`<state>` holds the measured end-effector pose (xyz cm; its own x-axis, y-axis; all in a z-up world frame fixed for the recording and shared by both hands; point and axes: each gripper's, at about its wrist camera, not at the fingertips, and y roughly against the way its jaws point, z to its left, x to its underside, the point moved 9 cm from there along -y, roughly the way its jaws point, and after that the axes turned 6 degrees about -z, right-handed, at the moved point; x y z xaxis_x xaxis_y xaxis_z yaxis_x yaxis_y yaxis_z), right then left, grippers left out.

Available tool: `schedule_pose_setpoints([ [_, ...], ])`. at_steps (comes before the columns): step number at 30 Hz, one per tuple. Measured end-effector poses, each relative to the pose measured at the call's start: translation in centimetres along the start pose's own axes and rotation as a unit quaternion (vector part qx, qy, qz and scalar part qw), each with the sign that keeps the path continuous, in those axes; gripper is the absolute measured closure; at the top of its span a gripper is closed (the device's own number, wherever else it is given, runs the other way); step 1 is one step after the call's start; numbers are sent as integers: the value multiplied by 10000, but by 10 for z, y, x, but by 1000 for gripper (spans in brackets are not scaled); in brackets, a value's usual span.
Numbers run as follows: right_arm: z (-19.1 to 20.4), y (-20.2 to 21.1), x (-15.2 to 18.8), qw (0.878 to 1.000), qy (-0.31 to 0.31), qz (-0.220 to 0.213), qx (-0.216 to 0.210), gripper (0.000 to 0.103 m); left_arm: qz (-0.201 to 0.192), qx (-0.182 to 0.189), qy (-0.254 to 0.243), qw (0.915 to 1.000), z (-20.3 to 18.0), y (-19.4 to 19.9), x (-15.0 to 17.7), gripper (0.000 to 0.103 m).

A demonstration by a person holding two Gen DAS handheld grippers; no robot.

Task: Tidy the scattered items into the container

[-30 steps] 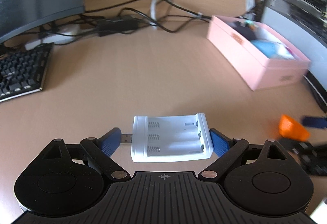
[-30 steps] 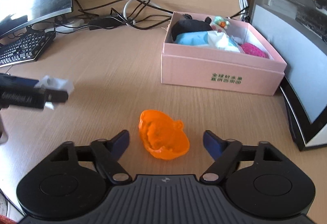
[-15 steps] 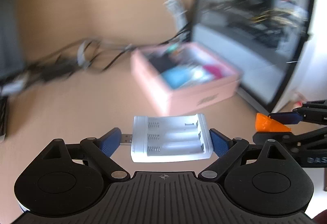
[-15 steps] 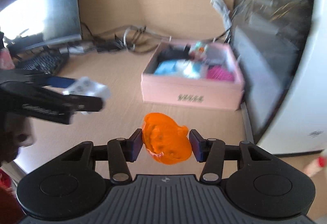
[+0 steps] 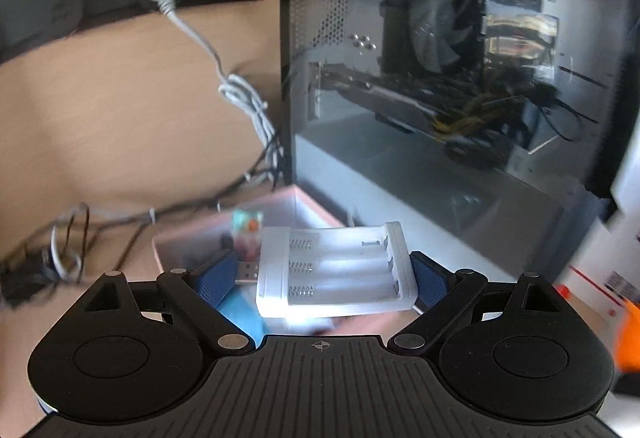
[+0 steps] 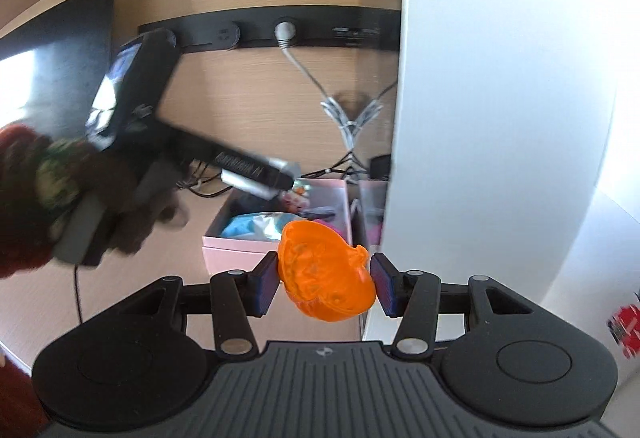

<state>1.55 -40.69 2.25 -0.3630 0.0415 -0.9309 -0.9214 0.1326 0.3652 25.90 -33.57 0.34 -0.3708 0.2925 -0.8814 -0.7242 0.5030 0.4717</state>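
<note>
Both grippers have risen from the desk since the earlier frames; the left gripper (image 5: 326, 274) now holds the white battery charger (image 5: 334, 272) clamped between its blue pads, above the pink box (image 5: 188, 238); the right gripper (image 6: 325, 284) is clenched on the orange toy (image 6: 326, 274), lifted near the box's front edge, beside the computer case (image 5: 440, 78).

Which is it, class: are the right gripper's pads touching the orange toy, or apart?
Touching. The right wrist view shows the right gripper with both blue pads pressed against the orange toy's sides.
</note>
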Motion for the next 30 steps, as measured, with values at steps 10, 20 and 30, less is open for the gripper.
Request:
schedule_pose_setpoints([
  [10,-1,-12,1,9997,-74,60,239,54,134,-191,3,9997,22,-46,-14,5],
  [20,40,-58,0,9983,460,161,-314,54,957,-443,174,9943,52,36,90,0],
  [30,56,-78,53,9891,1026,727,-767,51,1595,-1155,1418,9701,94,99,198,0],
])
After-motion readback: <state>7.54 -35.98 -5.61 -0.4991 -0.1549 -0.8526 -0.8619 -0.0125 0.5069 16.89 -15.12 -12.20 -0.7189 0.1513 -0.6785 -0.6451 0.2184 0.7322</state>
